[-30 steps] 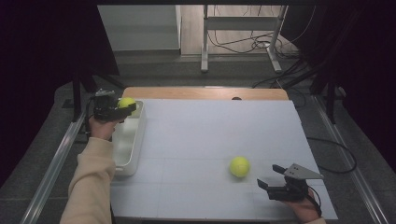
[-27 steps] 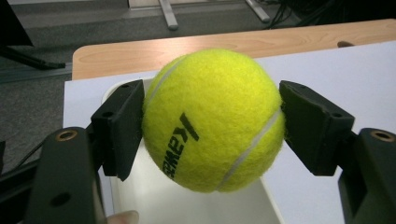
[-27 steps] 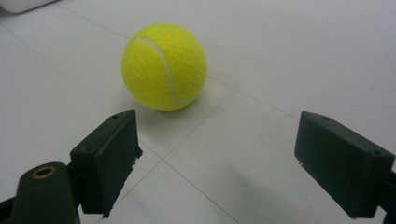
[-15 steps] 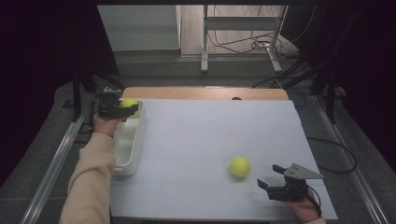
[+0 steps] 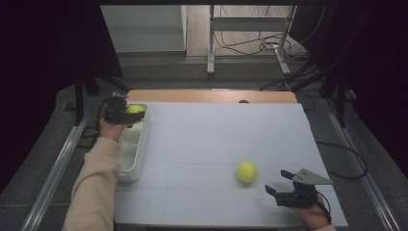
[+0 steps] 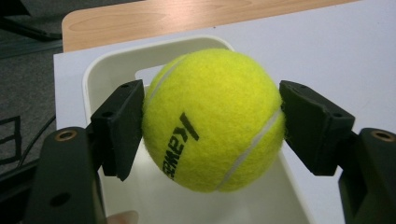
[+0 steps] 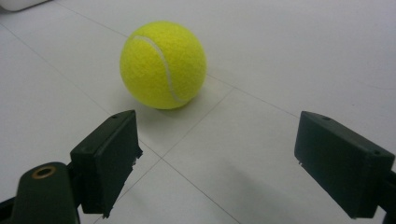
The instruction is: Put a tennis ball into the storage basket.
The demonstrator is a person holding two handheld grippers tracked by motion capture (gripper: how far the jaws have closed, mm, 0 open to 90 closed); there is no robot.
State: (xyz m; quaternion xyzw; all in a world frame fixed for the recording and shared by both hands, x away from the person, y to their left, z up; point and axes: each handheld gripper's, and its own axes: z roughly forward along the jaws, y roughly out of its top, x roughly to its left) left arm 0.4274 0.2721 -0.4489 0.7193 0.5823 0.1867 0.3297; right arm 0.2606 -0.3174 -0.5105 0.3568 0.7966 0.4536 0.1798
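The high view looks down from above the near edge of the white table (image 5: 216,139), facing the far side, from far off. The left gripper view sits very close over the white bin (image 6: 112,65) at the table's left edge, which the high view shares. The right gripper view looks low and close across the table at a yellow ball (image 7: 162,64) that the high view shares.
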